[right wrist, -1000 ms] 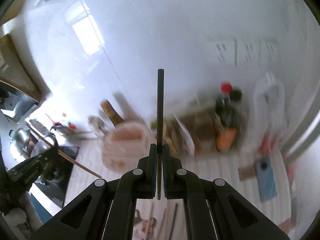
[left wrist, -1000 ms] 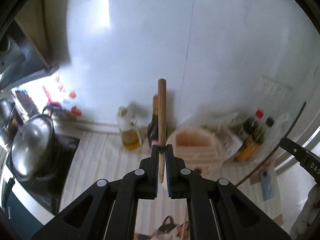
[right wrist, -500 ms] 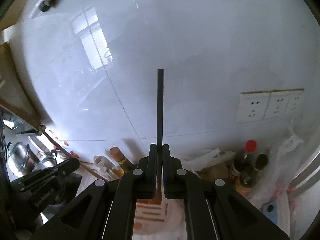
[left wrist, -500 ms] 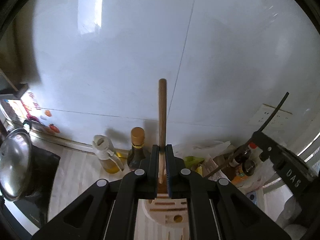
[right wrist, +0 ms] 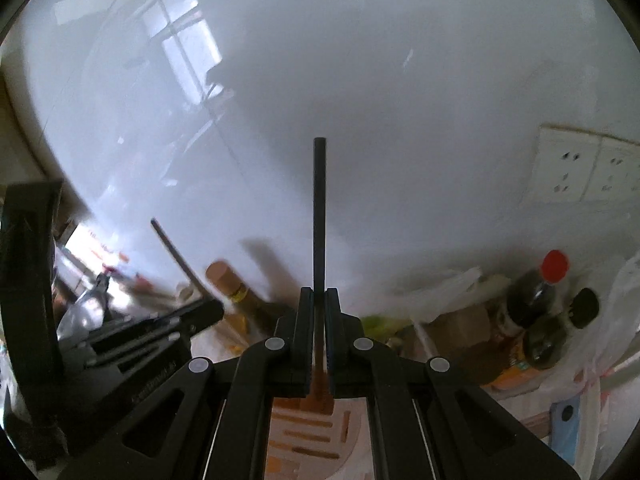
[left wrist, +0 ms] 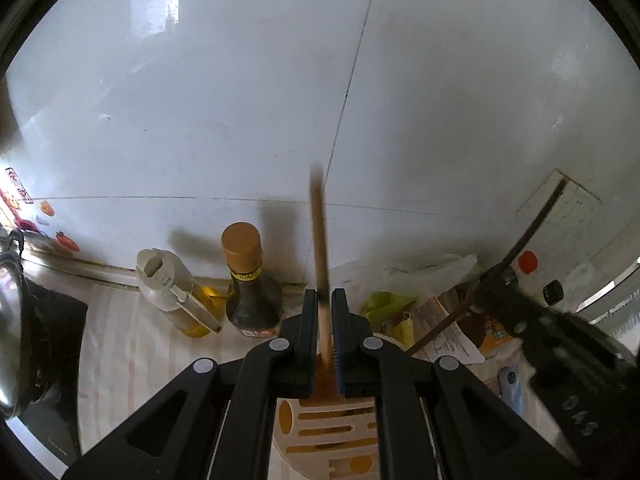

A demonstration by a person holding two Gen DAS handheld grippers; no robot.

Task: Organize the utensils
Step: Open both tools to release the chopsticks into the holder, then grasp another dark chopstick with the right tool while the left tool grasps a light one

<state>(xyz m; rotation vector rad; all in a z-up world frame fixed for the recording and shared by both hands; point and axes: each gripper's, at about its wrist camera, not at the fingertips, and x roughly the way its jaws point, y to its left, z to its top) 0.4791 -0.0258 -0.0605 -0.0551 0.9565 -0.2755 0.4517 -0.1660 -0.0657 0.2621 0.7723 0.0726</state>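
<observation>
While both hands tilt downward over the wooden utensil holder (left wrist: 320, 432), my left gripper (left wrist: 325, 332) pinches a wooden chopstick (left wrist: 320, 256) and my right gripper (right wrist: 319, 340) a black chopstick (right wrist: 319, 216), both pointing away toward the far wall.

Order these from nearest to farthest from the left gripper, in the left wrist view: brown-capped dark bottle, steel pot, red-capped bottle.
From the left gripper:
1. Brown-capped dark glass bottle, just left of the fingers.
2. Red-capped bottle, far right, near the wall.
3. Shiny steel pot, at the far left edge.

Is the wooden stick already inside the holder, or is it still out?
Still out. The wooden stick stands between the jaws of the left gripper, above the slotted wooden holder; its lower end is hidden.
</observation>
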